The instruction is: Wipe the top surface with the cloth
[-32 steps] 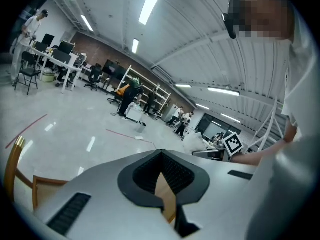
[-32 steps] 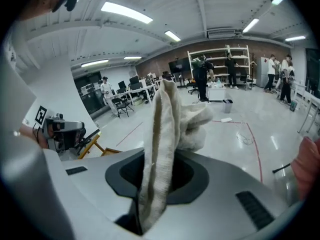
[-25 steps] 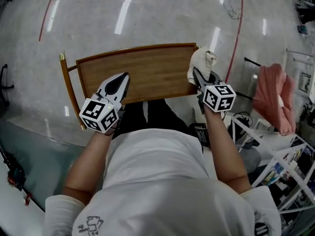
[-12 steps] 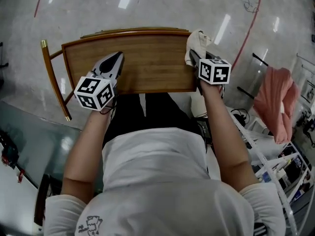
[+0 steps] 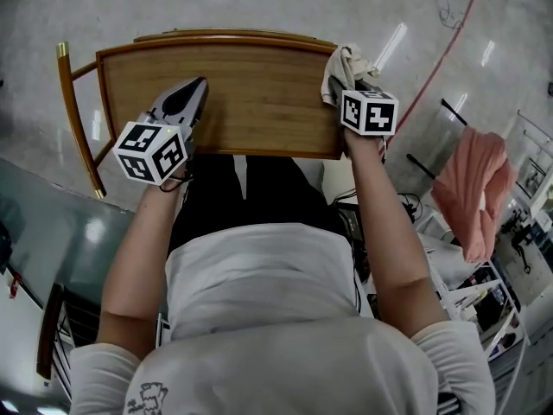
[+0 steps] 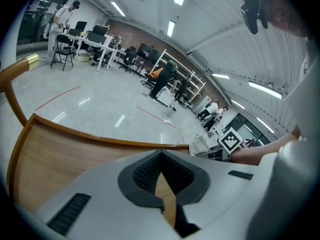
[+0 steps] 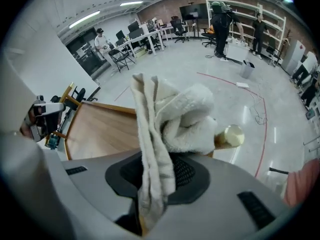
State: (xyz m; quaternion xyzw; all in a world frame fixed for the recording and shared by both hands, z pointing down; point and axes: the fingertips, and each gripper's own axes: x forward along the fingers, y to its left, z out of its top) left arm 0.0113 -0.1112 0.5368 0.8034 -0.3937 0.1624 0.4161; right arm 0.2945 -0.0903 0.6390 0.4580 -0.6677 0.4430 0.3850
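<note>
A wooden top surface (image 5: pixel 251 93) with a raised rim fills the upper middle of the head view. My right gripper (image 5: pixel 339 74) is shut on a cream cloth (image 5: pixel 344 63) at the surface's right edge; in the right gripper view the cloth (image 7: pixel 167 119) bunches up out of the jaws, above the wood (image 7: pixel 105 131). My left gripper (image 5: pixel 190 93) hovers over the surface's left half, jaws shut with nothing between them. In the left gripper view the wooden surface (image 6: pixel 55 156) lies beyond the tips (image 6: pixel 161 156).
The surface stands on a frame with brass-tipped posts (image 5: pixel 61 50), (image 7: pixel 230 135). A pink cloth (image 5: pixel 471 188) hangs on a white rack (image 5: pixel 484 292) to the right. A red floor line (image 5: pixel 441 50) runs past. Desks, chairs and people fill the hall's background (image 6: pixel 90 46).
The wooden surface now sits higher and further left in the head view. Both grippers have moved further over it, the right still shut on the cloth.
</note>
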